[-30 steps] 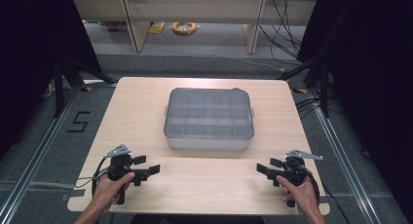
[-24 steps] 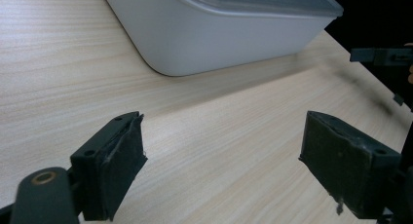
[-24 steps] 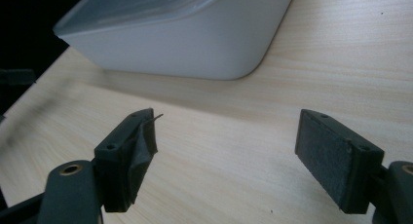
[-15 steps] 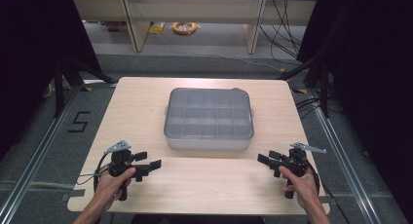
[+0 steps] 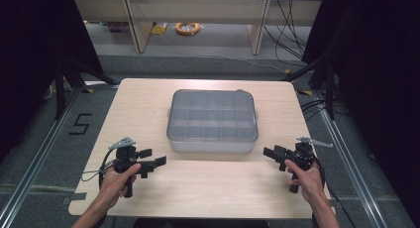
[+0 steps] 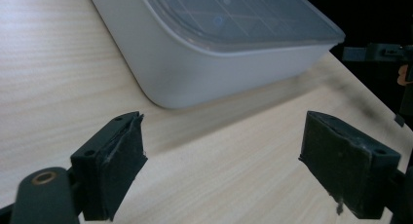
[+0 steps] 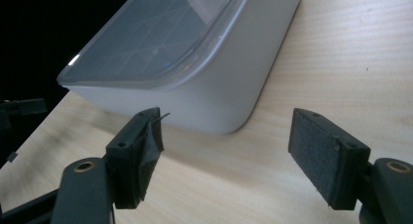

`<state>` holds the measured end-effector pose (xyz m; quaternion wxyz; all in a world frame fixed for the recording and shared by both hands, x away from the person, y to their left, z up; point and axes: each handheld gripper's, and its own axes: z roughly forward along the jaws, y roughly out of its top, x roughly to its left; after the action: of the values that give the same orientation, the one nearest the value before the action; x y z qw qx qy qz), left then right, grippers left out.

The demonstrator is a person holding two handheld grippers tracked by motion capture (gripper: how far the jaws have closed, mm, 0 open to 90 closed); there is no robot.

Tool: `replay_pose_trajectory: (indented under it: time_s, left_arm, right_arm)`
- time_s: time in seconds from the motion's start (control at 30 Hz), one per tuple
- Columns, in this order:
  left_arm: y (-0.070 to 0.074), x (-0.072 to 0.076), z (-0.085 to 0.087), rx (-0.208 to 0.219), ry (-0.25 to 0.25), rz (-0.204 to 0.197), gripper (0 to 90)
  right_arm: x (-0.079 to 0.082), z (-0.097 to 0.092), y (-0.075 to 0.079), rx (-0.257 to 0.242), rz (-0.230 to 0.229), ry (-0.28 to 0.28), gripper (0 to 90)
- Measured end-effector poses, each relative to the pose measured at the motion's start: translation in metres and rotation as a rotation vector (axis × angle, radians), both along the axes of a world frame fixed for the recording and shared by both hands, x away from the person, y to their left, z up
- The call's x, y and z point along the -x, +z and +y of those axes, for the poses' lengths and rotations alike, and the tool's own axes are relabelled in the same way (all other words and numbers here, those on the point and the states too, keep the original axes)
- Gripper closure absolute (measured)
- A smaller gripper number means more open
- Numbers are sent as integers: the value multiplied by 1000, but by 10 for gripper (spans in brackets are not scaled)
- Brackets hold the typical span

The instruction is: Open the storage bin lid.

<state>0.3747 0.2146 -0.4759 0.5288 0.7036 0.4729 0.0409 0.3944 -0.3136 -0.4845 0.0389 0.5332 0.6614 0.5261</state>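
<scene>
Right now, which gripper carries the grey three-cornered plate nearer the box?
The left gripper: its plate sits close beside the box; the right gripper's plate points away.

High view: the counter (image 5: 148,109) is evenly lit from above, bright against black surrounds at both sides. Soft detail, mildly blurred throughout. A narrow shadow is cast along the near wall of the compartment box (image 5: 212,120). Left gripper view: faint glare spots are seen on the clear lid (image 6: 234,14); a soft shadow lies under the box; upper right corner falls to black. Right gripper view: the foreground jaws are rendered slightly soft; upper left is dark.
</scene>
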Motion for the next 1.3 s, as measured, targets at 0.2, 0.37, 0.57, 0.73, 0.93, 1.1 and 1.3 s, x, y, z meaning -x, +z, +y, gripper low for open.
replay_pose_trajectory:
  time_s: [0.2,0.37,0.57,0.73,0.93,1.1,1.3]
  left_arm:
    - [5,-16,-2,-1,25,-4,153]
    - [10,-32,-1,-8,34,-3,190]
    - [14,-52,-1,14,45,2,226]
    - [17,-63,-5,-17,44,7,241]
    - [21,-77,-8,-19,53,4,269]
    - [22,-86,-9,-4,66,11,281]
    - [22,-96,-10,-2,88,12,284]
  right_arm:
    - [-16,1,8,-3,-19,6,347]
    - [-31,-1,17,-30,-24,-13,375]
    - [-54,-3,24,-35,-30,-9,404]
    - [-66,4,26,-35,9,-16,431]
    - [-83,9,27,0,-11,-6,456]
    - [-91,18,28,-21,36,-12,457]
    - [-102,23,26,-15,48,-18,460]
